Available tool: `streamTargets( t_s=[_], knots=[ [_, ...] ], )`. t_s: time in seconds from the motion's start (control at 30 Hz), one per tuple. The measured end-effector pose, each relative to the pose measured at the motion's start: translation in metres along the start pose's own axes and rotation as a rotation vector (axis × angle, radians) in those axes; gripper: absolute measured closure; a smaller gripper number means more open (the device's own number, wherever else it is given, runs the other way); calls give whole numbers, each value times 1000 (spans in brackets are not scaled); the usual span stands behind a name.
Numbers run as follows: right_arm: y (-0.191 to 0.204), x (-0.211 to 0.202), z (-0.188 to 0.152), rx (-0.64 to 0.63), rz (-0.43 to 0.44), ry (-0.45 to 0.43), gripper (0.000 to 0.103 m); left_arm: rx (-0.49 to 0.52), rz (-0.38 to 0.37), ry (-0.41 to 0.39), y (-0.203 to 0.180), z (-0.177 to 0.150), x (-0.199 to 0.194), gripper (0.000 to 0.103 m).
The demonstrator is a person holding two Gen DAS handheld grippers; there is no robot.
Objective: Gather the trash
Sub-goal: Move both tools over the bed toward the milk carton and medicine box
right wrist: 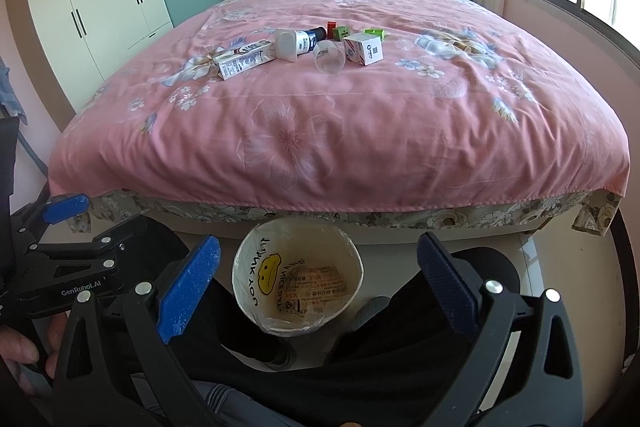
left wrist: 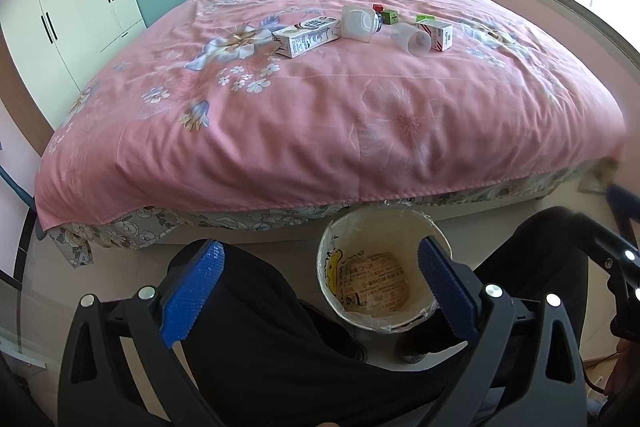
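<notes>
Nearest to us, our left tongs [left wrist: 318,281] and right tongs [right wrist: 320,277] both stand wide apart with ribbed blue pads, holding nothing. Between our knees on the floor sits the round trash bin [right wrist: 298,277], lined with thin printed plastic. Farther away, on the wrinkled pink floral bed cover [right wrist: 340,139], lie a long milk carton [right wrist: 244,59], a clear plastic cup [right wrist: 329,57], a white jar [right wrist: 289,44] and a small square box [right wrist: 363,49], close together.
</notes>
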State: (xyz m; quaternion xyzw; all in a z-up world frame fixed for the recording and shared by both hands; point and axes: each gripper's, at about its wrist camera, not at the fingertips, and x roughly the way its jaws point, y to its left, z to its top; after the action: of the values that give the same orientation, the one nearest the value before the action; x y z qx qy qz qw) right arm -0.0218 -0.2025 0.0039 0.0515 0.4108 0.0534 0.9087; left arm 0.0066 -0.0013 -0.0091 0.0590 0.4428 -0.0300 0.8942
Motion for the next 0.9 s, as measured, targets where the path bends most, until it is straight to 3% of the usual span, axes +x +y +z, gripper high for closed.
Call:
streamTargets(
  t_s=[0.27, 0.5, 0.63, 0.73, 0.9],
  knots=[
    [-22, 3, 20, -52, 93, -48, 6, -60, -22, 5, 21, 23, 27, 4],
    [-44, 11, 40, -122, 92, -93, 6, -66, 72, -36, 34, 51, 37, 4],
    [-50, 22, 51, -165, 87, -121, 6, -72, 84, -56, 37, 67, 44, 4],
    [-57, 36, 63, -175, 118, -109, 6, -14, 84, -35, 29, 78, 57, 4],
    [-65, 49, 83, -282, 202, -134, 6, 47, 49, -84, 28, 96, 70, 4]
  ],
)
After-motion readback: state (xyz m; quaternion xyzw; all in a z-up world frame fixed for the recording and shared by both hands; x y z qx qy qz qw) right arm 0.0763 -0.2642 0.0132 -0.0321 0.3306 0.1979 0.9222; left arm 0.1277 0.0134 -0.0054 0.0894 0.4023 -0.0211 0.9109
